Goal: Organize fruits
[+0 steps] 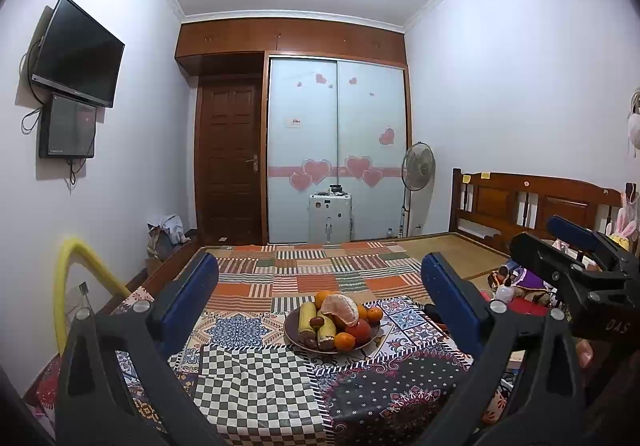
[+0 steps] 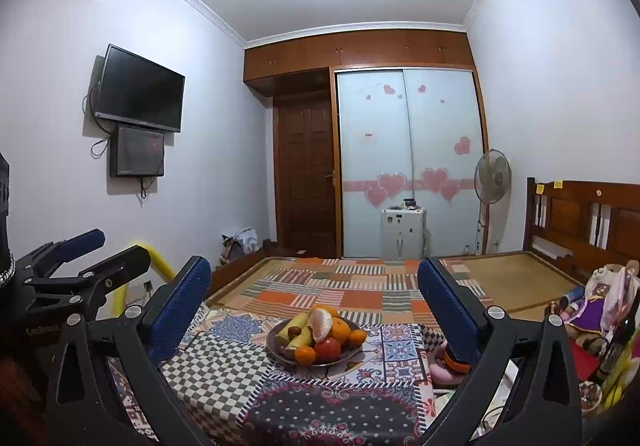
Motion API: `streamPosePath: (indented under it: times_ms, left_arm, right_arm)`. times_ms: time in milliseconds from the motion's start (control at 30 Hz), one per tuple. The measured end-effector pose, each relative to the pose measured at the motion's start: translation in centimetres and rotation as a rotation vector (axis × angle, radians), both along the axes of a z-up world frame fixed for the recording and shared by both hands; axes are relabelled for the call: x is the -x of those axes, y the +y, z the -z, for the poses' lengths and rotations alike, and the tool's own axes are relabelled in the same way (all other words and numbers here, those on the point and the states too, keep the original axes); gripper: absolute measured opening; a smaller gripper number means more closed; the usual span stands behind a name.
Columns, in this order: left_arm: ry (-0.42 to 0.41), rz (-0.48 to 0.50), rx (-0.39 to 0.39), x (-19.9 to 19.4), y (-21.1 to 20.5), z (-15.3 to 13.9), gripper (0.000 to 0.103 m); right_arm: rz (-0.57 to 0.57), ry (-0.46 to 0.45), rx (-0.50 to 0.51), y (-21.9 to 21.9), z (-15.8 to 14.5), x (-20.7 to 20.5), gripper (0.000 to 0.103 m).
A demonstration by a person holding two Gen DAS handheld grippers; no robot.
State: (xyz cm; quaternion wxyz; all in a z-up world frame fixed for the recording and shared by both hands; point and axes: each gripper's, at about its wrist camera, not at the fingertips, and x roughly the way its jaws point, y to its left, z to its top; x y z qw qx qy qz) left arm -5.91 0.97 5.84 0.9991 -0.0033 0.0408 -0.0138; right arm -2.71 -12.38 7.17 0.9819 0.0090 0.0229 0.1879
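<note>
A dark round plate [image 1: 294,338] stands on a patchwork cloth in the left wrist view. It holds bananas [image 1: 307,316], a peeled pomelo-like fruit [image 1: 340,309], oranges [image 1: 345,341], a red fruit [image 1: 360,329] and small dark fruits. The same plate [image 2: 274,346] with bananas [image 2: 298,332] and oranges [image 2: 306,354] shows in the right wrist view. My left gripper [image 1: 320,286] is open and empty, back from the plate. My right gripper [image 2: 314,290] is open and empty, also back from the plate. Each gripper shows in the other's view, the right one [image 1: 572,246] and the left one [image 2: 92,250].
The cloth [image 1: 256,386] covers a table in front of a bed [image 1: 320,266] with a wooden headboard [image 1: 532,206]. Toys and clutter [image 2: 600,310] lie at the right. A yellow padded rail [image 1: 70,278] is at the left. A fan [image 1: 418,170] stands by the wardrobe.
</note>
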Motion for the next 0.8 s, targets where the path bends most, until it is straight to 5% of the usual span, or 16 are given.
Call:
streamPosePath:
  times_ms: [800]
  left_arm:
    - [0.007, 0.021, -0.017, -0.51, -0.2, 0.29, 0.103]
  right_arm:
    - [-0.001, 0.004, -0.001, -0.15, 0.09, 0.14, 0.103]
